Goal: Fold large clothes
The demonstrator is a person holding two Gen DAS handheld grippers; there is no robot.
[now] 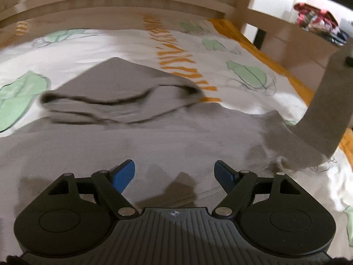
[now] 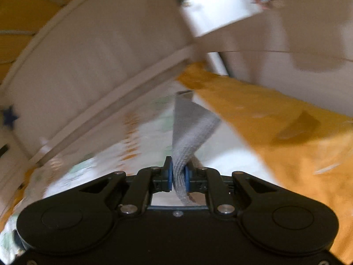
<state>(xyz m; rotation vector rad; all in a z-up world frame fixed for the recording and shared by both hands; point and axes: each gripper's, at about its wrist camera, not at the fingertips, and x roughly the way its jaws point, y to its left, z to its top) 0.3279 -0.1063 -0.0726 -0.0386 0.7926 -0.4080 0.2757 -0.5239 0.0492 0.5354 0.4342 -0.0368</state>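
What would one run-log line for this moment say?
garment: grey hoodie flat on bed sheet | left gripper: open, empty | right gripper: shut on sleeve cuff, lifted

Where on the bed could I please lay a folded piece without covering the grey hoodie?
Bare sheet lies between the hood and the headboard, and right of the hood toward the orange edge. The near middle is crowded by the hoodie.

Grey hoodie (image 1: 167,137) spread flat on the bed, one sleeve (image 2: 189,128) lifted
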